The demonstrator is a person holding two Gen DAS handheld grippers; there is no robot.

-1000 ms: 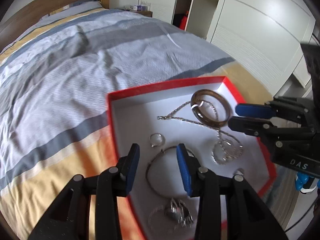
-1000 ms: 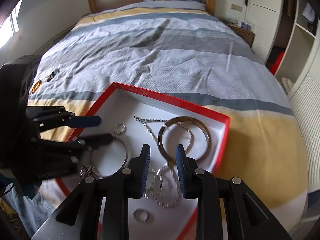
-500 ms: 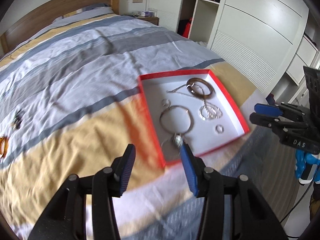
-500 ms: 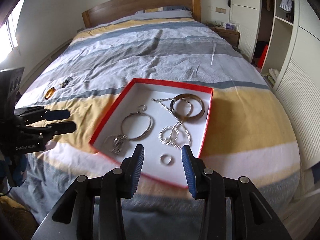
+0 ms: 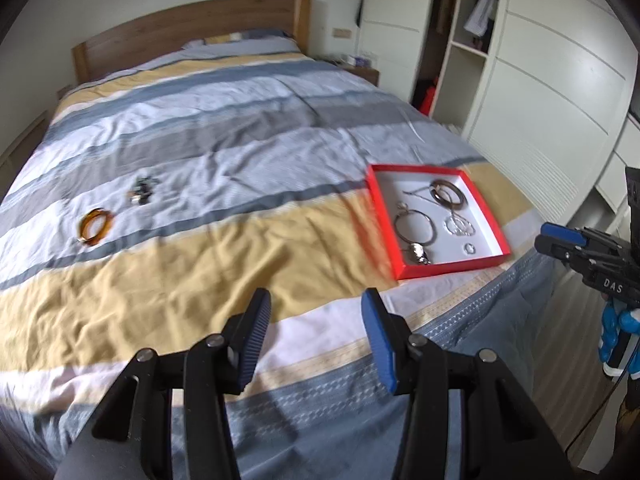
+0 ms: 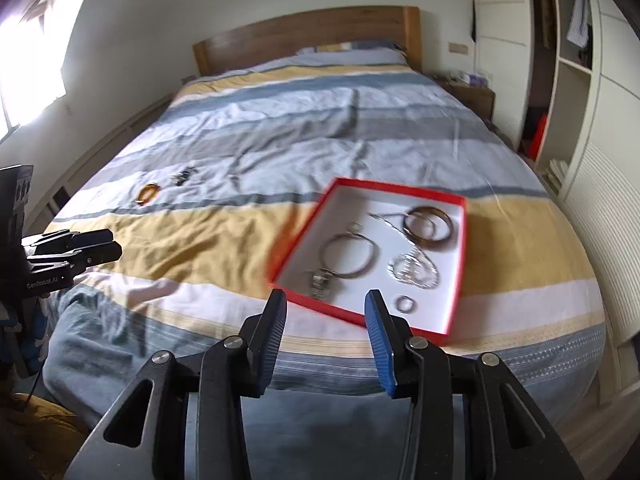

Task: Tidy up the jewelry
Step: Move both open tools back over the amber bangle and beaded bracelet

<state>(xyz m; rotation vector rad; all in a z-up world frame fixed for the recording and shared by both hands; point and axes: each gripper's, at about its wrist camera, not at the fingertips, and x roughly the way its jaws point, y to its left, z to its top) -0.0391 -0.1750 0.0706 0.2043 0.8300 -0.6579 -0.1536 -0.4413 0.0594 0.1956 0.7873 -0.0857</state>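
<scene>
A red box (image 5: 386,224) (image 6: 296,248) with a white inside lies on the bed near its foot. It holds a brown bangle (image 5: 448,196) (image 6: 428,224), a silver hoop (image 5: 414,226) (image 6: 350,256), a chain, a coiled chain and small rings. An amber bangle (image 5: 95,226) (image 6: 147,193) and a dark jewelry piece (image 5: 142,192) (image 6: 183,175) lie on the cover to the left. My left gripper (image 5: 316,334) is open and empty, back over the foot of the bed. My right gripper (image 6: 326,330) is open and empty, just short of the box.
The striped bed cover (image 5: 200,160) fills the middle. A wooden headboard (image 5: 192,40) stands at the far end. White wardrobes (image 5: 552,80) line the right side, with a nightstand (image 5: 360,70) beside the bed. A window (image 6: 28,64) is on the left wall.
Both grippers have pulled back from over the box to the foot of the bed. The right jaws have opened wider. The whole bed has come into sight.
</scene>
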